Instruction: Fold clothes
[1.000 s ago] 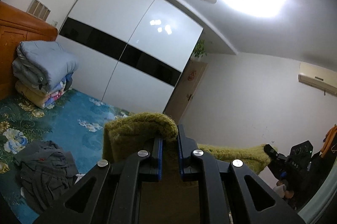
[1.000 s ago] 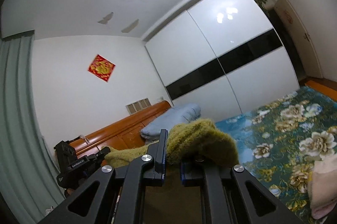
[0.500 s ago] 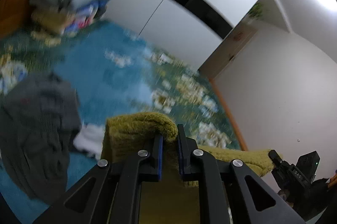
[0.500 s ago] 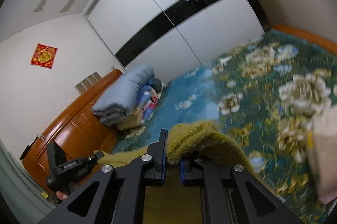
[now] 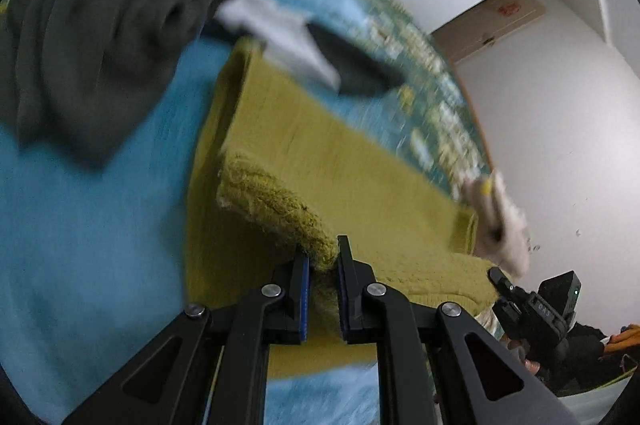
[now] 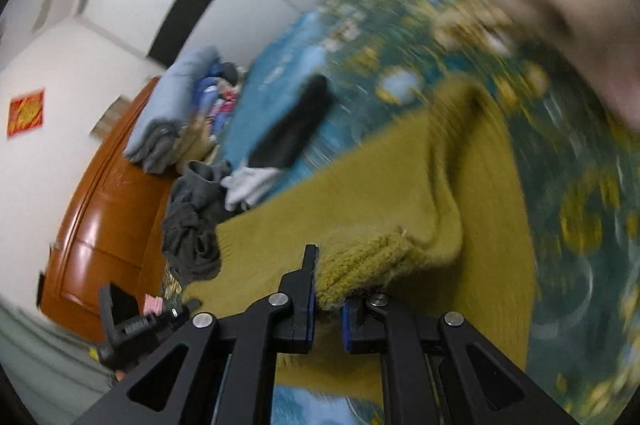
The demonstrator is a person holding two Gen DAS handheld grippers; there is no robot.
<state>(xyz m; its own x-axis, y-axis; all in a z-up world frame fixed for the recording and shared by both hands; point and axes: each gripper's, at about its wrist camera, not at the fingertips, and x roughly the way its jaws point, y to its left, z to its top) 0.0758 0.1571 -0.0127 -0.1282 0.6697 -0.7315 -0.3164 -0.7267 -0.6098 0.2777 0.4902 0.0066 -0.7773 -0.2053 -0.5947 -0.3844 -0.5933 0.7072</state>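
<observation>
Two tools grip one olive-green knitted sweater [image 5: 332, 161], each at a corner of its near edge. The left tool [image 5: 322, 265] has its fingers closed on a fuzzy bunched fold of the knit, which rises out of the narrow gap and curls away to the left. The right tool [image 6: 326, 289] is likewise clamped on a thick ribbed fold [image 6: 360, 261]; the cloth bulges up between its blue-lined pads and droops over the right finger.

Beyond both tools the sweater spreads flat over the bed [image 5: 92, 225], on a blue bedspread with a floral pattern [image 6: 580, 225]. In the left wrist view the sheet of knit runs forward and to the right from the tool, its far edge ending just beside a white-and-black garment [image 5: 304, 53]. A crumpled grey garment [image 5: 100, 25] lies to the left of the sweater, near its far corner. In the right wrist view the same grey heap [image 6: 192, 225] sits at the sweater's left far corner, with the white-and-black piece [image 6: 280, 149] just beyond it. A pale pinkish cloth [image 6: 560, 5], blurred, lies far right. Folded quilts [image 6: 168, 117] are stacked against the wooden headboard [image 6: 100, 225].
</observation>
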